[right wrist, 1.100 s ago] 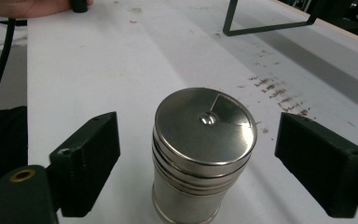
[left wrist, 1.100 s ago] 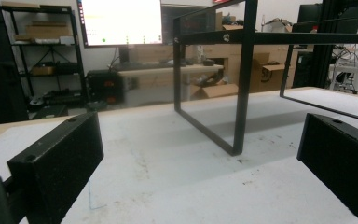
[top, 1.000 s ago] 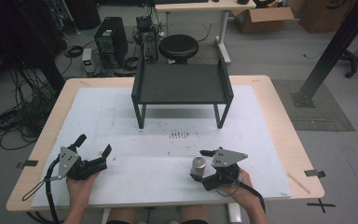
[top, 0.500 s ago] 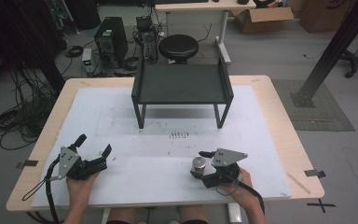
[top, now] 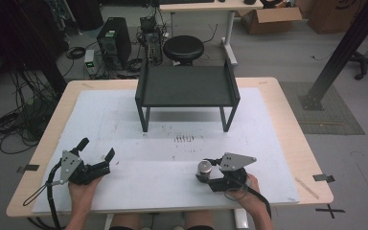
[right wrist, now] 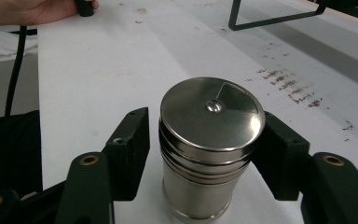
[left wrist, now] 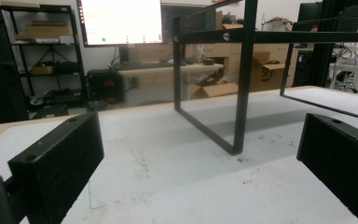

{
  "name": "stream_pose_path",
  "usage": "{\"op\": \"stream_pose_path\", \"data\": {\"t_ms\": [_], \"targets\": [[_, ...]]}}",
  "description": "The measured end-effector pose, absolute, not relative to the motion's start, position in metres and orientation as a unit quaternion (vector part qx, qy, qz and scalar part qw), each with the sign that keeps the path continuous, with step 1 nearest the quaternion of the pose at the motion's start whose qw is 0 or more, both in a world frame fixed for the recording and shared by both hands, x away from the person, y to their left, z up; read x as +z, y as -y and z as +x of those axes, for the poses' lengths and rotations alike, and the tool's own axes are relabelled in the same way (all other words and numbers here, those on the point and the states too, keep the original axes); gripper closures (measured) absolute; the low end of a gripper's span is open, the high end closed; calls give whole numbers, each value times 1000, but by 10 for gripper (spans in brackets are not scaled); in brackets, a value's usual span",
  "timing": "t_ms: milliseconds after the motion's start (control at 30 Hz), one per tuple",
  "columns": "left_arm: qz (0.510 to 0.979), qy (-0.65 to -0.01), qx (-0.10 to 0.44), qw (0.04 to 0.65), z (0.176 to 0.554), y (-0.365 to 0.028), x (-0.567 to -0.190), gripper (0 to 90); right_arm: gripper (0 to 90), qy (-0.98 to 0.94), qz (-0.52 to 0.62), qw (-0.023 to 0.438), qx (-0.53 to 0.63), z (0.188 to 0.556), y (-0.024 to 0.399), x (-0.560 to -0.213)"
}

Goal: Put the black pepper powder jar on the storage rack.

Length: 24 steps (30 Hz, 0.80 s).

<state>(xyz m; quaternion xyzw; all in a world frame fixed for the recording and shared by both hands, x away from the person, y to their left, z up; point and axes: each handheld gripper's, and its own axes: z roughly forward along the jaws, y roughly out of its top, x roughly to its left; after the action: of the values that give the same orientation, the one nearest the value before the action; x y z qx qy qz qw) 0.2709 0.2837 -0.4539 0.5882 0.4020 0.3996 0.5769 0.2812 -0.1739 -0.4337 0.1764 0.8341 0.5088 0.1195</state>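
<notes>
Steel shaker, one of them, stands upright on the white mat near the front right of the counter, right between the jaws of the right hand-held gripper. In the right gripper view one jaw looks pressed against the shaker's side while the other has a sliver of gap, so honestly I can't tell if it's properly clamped or just sitting around it. The lid is flat with a little centre rivet and a darker wedge-shaped section.

Compared with a second ago, pretty much nothing has changed: the right hand-held gripper stays wrapped around the shaker in the same spot, and the left hand-held gripper is still parked at the front left with its jaws spread wide and nothing between them. If anything shifted, it's too small to see from the high view.

Count check: two hand-held grippers, one in each hand, each with a grey three-cornered plate on top; one shaker; one black metal rack standing on its legs at the far middle of the counter, well apart from both grippers. In the left gripper view the rack's legs stand ahead between the open jaws. A patch of dark smudges marks the mat in front of the rack.
</notes>
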Motion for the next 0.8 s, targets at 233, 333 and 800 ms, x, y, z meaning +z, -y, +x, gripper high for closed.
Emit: {"op": "stream_pose_path", "data": {"t_ms": [233,333,800], "targets": [[588,-402,399,577,271,-284,-454,8,480,-828,181,122,516,282,176,-435],[588,-402,399,577,271,-284,-454,8,483,-827,183,122,518,282,177,-436],[589,-402,399,576,271,-284,-454,10,487,-821,191,122,524,281,177,-437]]}}
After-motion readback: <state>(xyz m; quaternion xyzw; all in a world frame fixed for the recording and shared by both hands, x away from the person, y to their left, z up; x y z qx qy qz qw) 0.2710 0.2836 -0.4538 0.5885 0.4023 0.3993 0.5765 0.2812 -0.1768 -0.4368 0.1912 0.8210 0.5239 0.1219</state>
